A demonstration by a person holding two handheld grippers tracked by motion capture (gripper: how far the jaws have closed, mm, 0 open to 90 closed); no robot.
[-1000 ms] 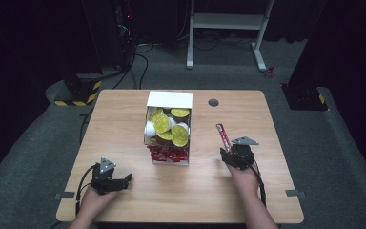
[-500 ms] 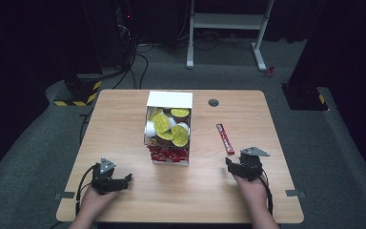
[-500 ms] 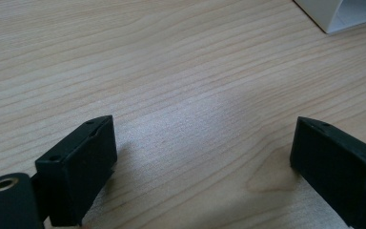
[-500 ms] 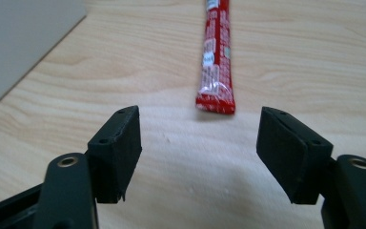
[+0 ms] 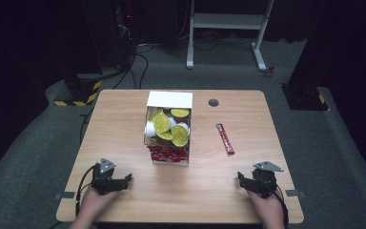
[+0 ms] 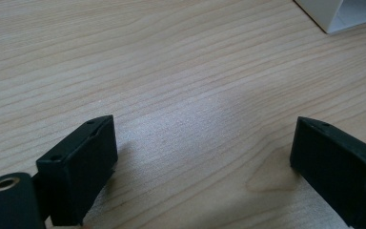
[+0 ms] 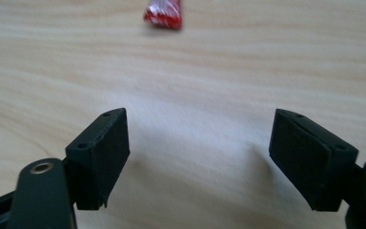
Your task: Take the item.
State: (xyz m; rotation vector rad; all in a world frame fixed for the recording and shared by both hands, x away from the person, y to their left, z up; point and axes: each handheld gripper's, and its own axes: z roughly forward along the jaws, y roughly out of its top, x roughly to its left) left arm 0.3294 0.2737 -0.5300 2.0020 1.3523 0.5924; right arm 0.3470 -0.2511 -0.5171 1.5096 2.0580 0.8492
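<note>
Left to right across the tabletop (image 5: 124,124). Your left gripper (image 5: 124,182) rests near the front left corner, jaws spread wide with nothing between them; in the left gripper view only bare wood lies between its black fingers (image 6: 78,167), with a white box corner at top right.

Centre: the open white box (image 5: 168,128) lies with its mouth toward you, holding yellow-lidded cups (image 5: 163,122) and, at the near end, red sachets (image 5: 167,153).

Right of the box, well apart from it: a single red stick sachet (image 5: 225,138) lies flat on the wood, angled slightly. In the right gripper view its near end (image 7: 163,12) shows at the top edge, blurred.

Far right: your right gripper (image 5: 247,182) sits near the front right corner, well short of the sachet. Its jaws have just been opening and now stand spread, with nothing between them.

Judged step: the sachet has been set out and the hand is at rest. If you take it up again, approach along its length, come down low and level, and pinch across the narrow width near the middle; a flat packet slips from a grip that lands on one end.
</note>
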